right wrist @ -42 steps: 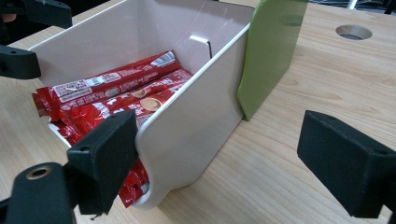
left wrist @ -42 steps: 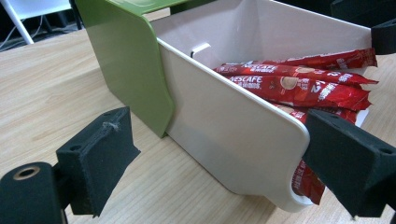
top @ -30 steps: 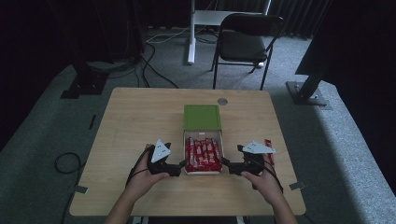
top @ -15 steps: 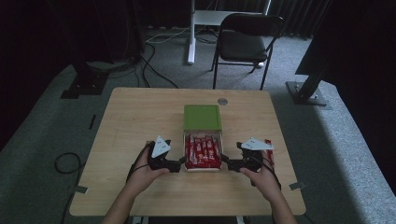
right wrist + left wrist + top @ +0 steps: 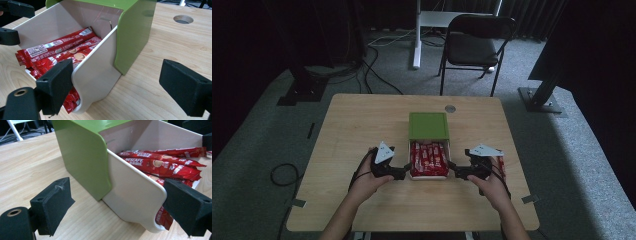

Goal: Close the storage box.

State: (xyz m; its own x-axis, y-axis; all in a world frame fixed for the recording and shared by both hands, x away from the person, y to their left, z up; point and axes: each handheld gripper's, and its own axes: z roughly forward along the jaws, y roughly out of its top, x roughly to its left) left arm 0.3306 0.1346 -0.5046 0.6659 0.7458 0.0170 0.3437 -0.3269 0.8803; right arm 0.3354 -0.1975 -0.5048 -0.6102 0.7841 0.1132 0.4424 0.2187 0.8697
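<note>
On the desk (image 5: 362, 130), seen from the high view, a white drawer (image 5: 430, 176) full of red coffee sachets (image 5: 428, 157) stands pulled out of its green sleeve (image 5: 428, 125), toward the person. Compared with a second ago, the left gripper (image 5: 404, 171) and the right gripper (image 5: 450, 169) sit a little closer to the near corners of the drawer; the drawer itself has not moved. From the left gripper view, the jaws are spread wide, one on each side of the drawer's side wall (image 5: 135, 195), and no pad presses on it. From the right gripper view, the jaws are spread wide too: one stands over the sachets (image 5: 62, 53) just inside the wall (image 5: 96, 75), the other is out over the bare desk. I judge that both hands are lining up to take hold of the drawer, and no grip is made yet.
</note>
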